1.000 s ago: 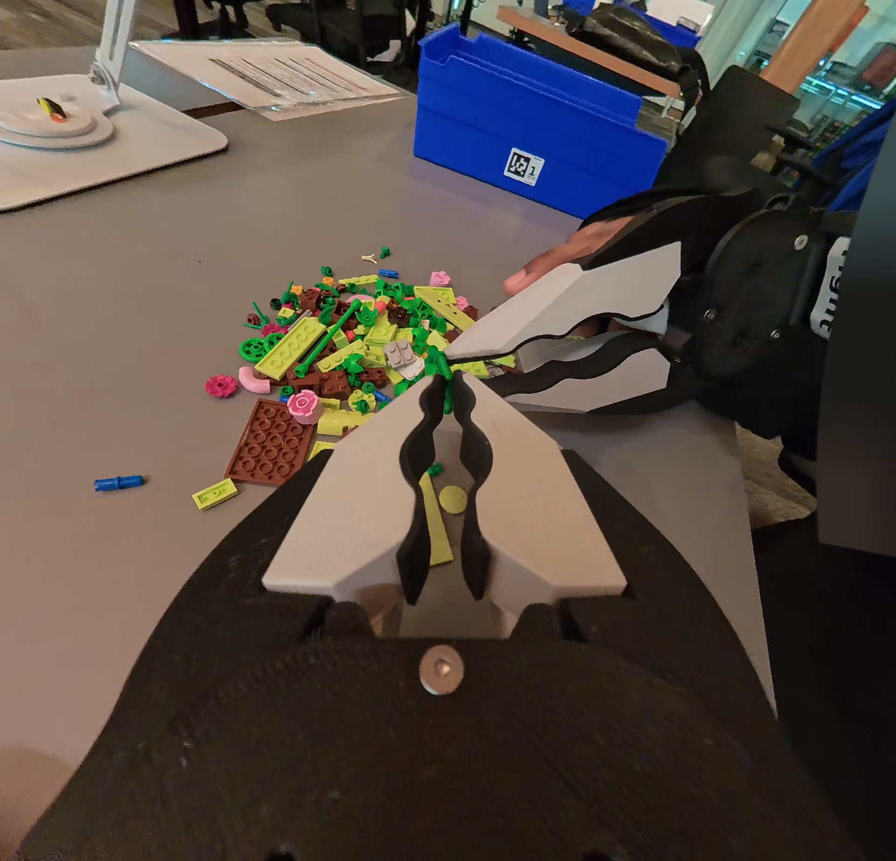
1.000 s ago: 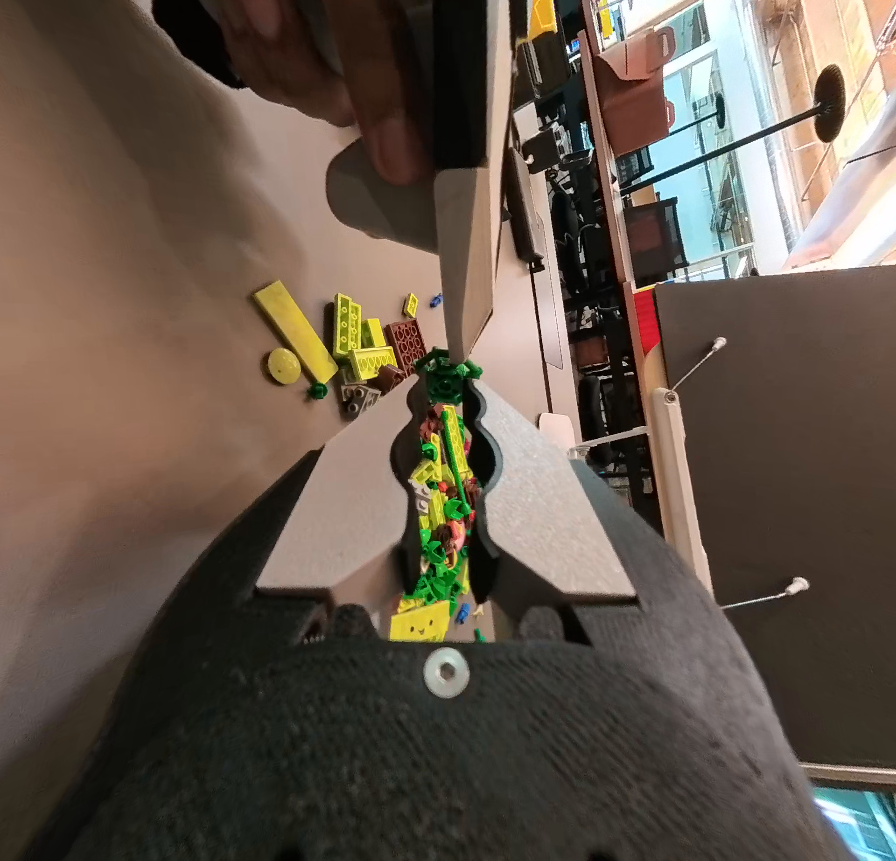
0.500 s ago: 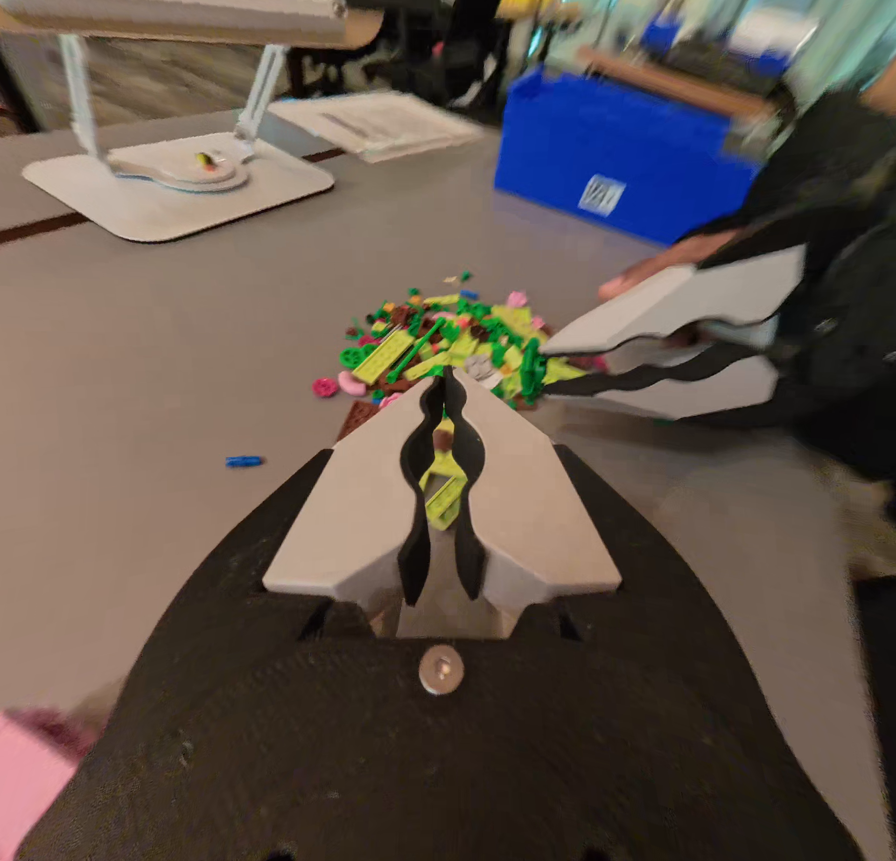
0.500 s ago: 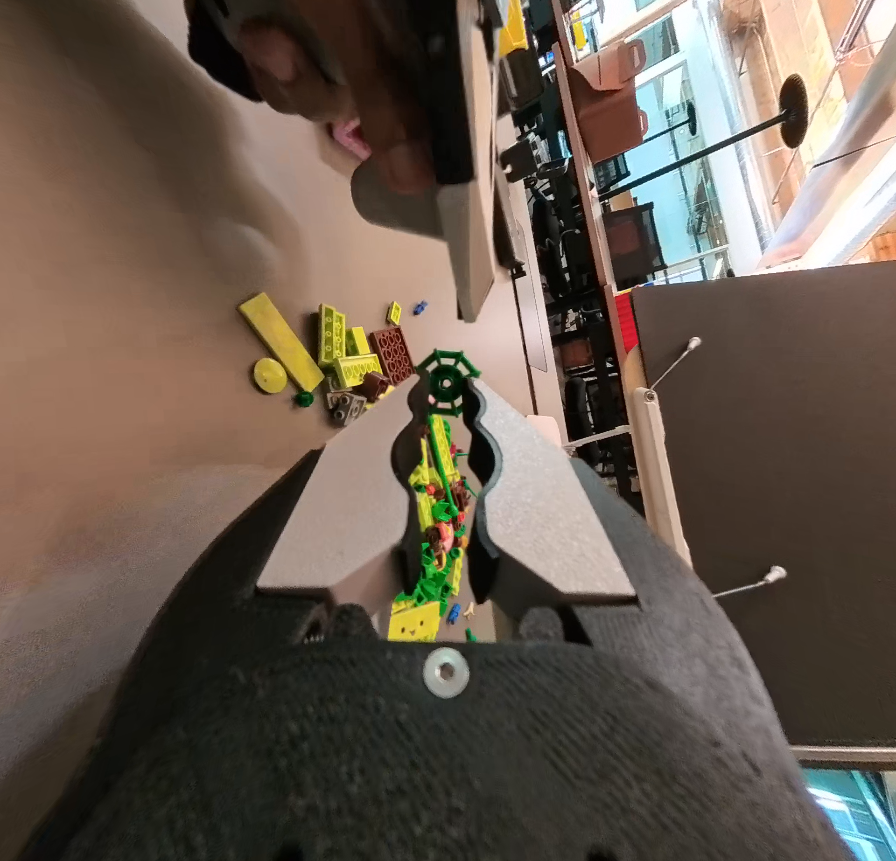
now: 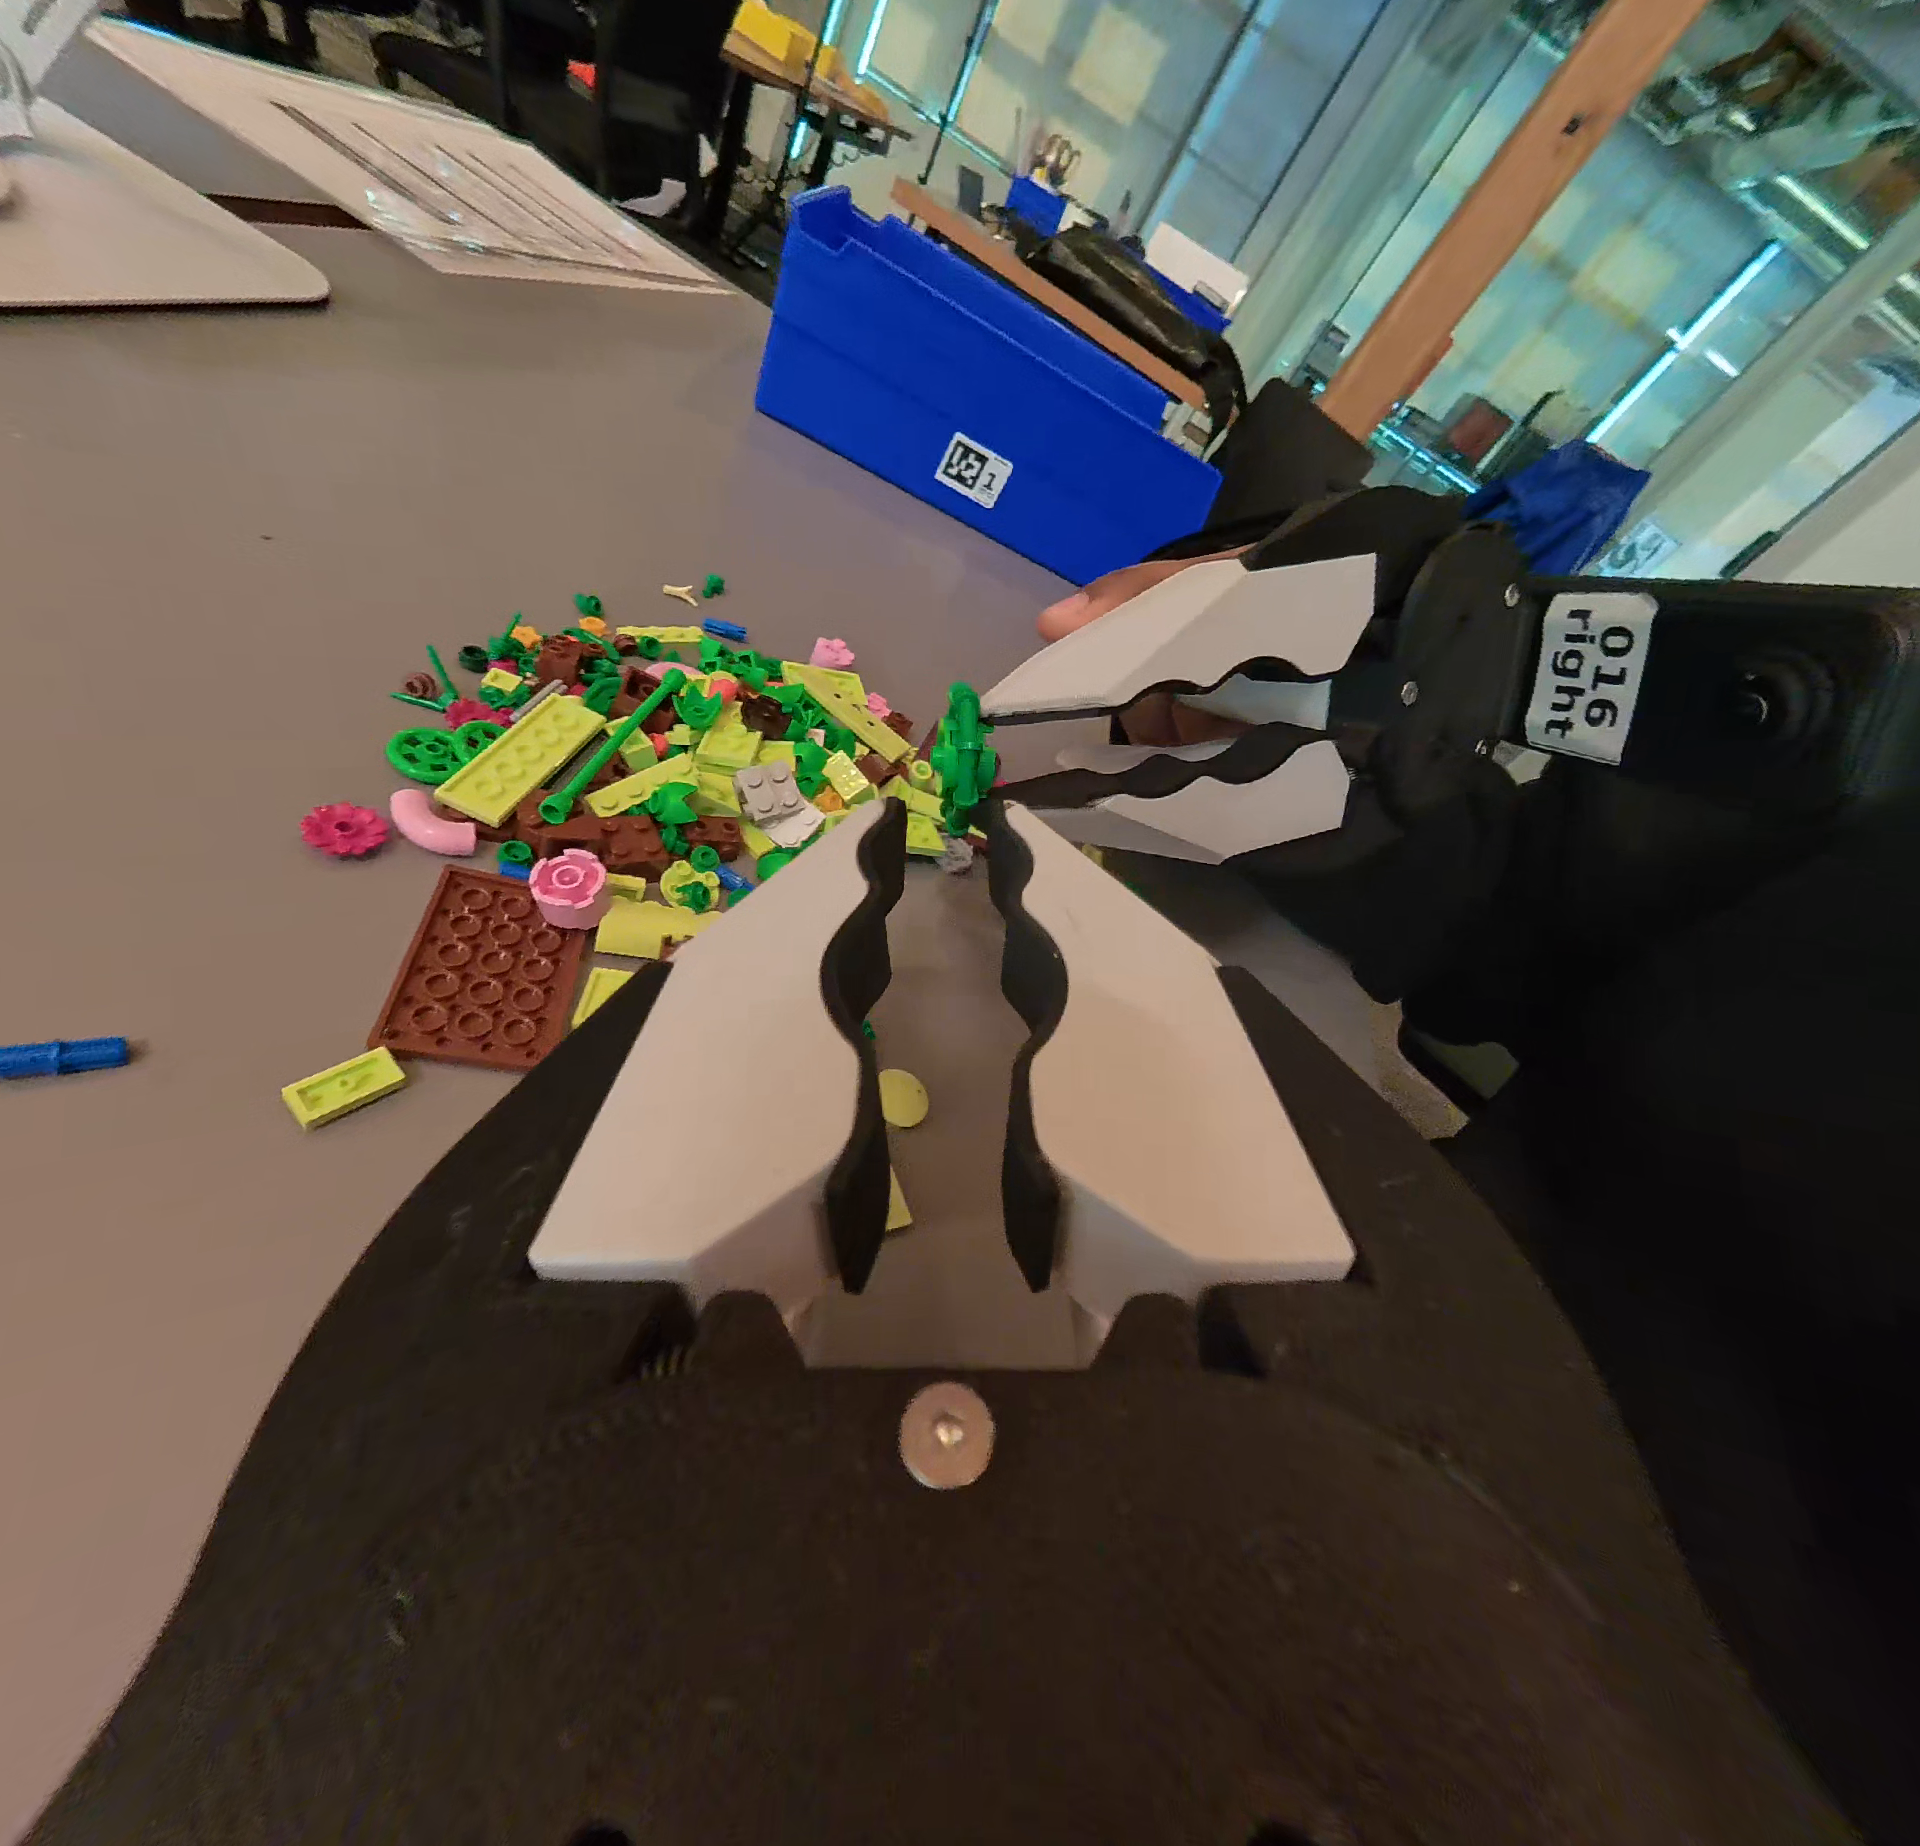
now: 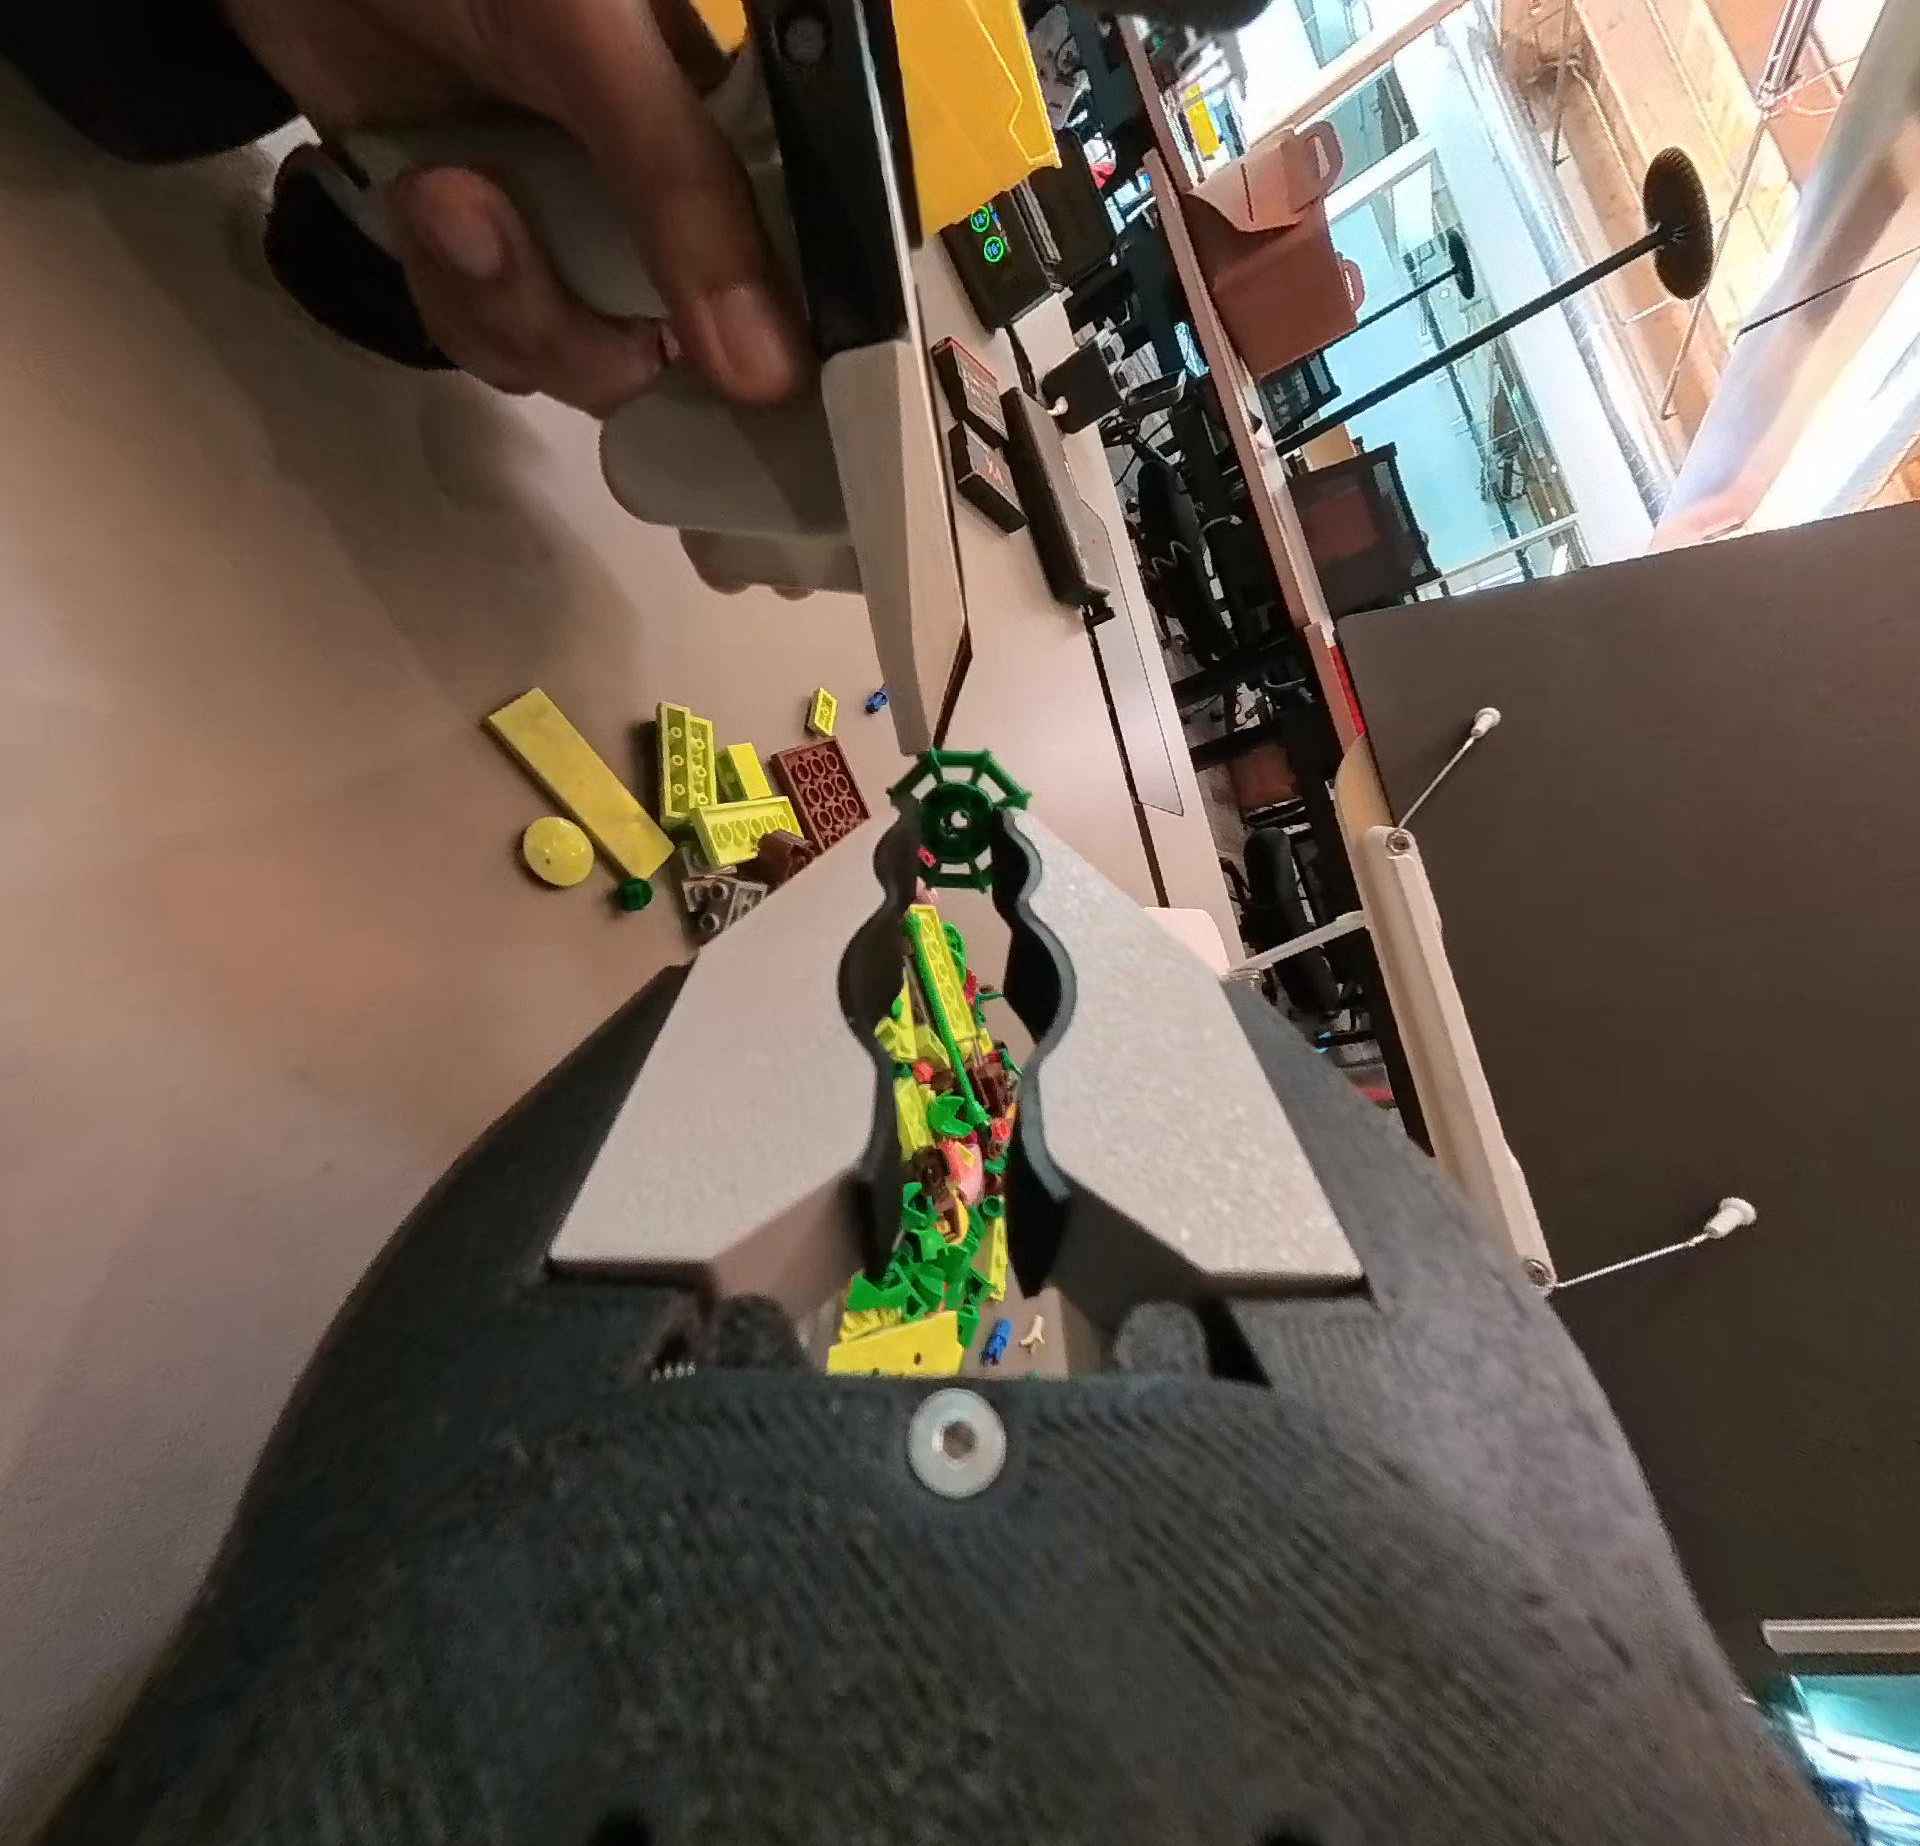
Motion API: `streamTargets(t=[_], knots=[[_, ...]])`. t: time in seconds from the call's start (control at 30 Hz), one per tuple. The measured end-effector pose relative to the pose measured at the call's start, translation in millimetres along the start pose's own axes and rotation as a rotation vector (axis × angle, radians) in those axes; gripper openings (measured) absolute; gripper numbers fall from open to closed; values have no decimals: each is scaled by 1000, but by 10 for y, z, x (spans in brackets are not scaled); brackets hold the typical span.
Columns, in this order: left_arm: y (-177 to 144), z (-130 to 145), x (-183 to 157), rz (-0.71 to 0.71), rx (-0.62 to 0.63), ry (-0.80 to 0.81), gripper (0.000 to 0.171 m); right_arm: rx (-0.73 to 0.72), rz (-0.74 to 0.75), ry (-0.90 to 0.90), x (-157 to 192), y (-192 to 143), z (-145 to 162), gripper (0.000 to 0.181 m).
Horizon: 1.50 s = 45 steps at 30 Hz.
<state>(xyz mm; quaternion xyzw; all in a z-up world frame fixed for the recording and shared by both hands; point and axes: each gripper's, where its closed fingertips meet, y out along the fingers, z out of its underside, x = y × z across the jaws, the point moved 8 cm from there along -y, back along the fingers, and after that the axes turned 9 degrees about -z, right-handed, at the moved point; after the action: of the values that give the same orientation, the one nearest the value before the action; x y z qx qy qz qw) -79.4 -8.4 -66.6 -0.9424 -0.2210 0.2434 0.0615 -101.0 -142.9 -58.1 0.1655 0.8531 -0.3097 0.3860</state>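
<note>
Green wheel piece [image 6: 958, 822] pinched at tips of right gripper [image 6: 954, 840], lifted clear above brick pile [image 5: 665, 747] on desk [image 5: 260, 508]. Half second ago left gripper [image 5: 940, 820] sat clenched, empty; now jaws parted, empty, tips just beside wheel. Brown plate [image 5: 480, 970] near left; blue bin [image 5: 966, 425] far.

A grey desk [image 5: 312, 508] carried everything. On it lay a heap of small toy bricks [image 5: 665, 747] in lime, green, brown and pink. Beside the heap sat a brown studded plate [image 5: 480, 970], a pink flower piece [image 5: 344, 828], a lime tile [image 5: 343, 1088] and, well apart, a blue pin [image 5: 62, 1056]. A blue bin [image 5: 935, 394] stood farther back, with a white stand base [image 5: 125, 238] and a printed sheet [image 5: 436, 175] at the far left.
</note>
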Motion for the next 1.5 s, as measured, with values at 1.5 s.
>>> streamTargets(t=[1.5], knots=[[-68, -132, 31, -63, -168, -78, 0, -230, 3, 267, -118, -40, 78, 17]])
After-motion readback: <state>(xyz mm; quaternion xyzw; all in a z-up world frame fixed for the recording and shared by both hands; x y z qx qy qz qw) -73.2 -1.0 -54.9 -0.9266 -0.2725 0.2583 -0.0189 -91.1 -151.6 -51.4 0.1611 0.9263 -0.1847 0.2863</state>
